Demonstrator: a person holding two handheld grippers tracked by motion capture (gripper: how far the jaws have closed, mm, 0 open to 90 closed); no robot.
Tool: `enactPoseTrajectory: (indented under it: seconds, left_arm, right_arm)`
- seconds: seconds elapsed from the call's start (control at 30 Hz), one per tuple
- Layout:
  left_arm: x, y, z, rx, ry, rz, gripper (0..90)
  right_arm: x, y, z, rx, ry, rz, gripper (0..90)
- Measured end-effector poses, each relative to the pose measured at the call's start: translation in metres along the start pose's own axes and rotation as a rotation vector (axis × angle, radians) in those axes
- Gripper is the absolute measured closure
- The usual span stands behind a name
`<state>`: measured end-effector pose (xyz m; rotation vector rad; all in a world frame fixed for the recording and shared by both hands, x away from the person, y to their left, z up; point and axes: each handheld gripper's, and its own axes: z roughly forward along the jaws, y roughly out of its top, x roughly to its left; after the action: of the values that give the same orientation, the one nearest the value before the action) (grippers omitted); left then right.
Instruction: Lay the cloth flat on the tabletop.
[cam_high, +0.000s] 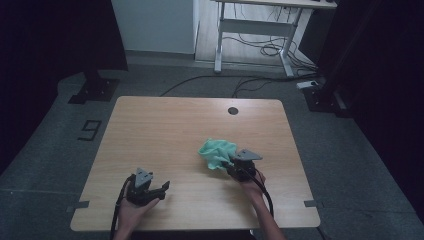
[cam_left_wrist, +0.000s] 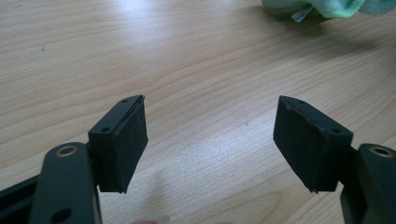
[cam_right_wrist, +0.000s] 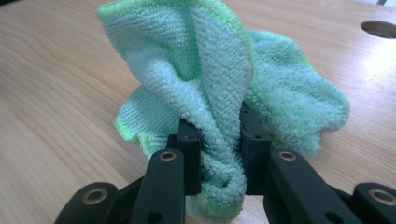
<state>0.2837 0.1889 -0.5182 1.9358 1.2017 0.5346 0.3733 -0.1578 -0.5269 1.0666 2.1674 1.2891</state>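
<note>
Right gripper (cam_right_wrist: 219, 154) pinches green cloth (cam_right_wrist: 224, 88); left gripper (cam_left_wrist: 210, 140) spread wide.

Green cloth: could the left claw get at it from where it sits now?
Probably yes. The left claw is open over bare table, nothing between it and the green cloth, which the right claw already pinches.

The cloth (cam_right_wrist: 210, 88) is mint green with a brighter lime edge and a fine woven weave. The table (cam_high: 165, 130) is pale wood with a streaked grain. Both grippers, left (cam_left_wrist: 210, 140) and right (cam_right_wrist: 219, 154), are black, with brass-coloured rivets and grey top plates.
</note>
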Motion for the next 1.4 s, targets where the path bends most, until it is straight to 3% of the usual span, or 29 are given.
enactPoseTrajectory:
  seconds: [0.37,0.83,1.4]
  left_arm:
    - [0.001,0.002,-0.004,-0.018,0.003,-0.003,27.0]
    - [-0.003,0.003,-0.005,-0.031,-0.002,0.013,27.4]
    - [-0.007,0.006,-0.006,-0.054,-0.017,0.019,27.9]
  right_arm:
    - [0.001,0.005,-0.021,-0.075,0.023,0.017,74.7]
    - [0.008,0.016,-0.044,-0.160,0.041,0.001,75.0]
    - [0.025,0.034,-0.074,-0.263,0.095,-0.033,75.0]
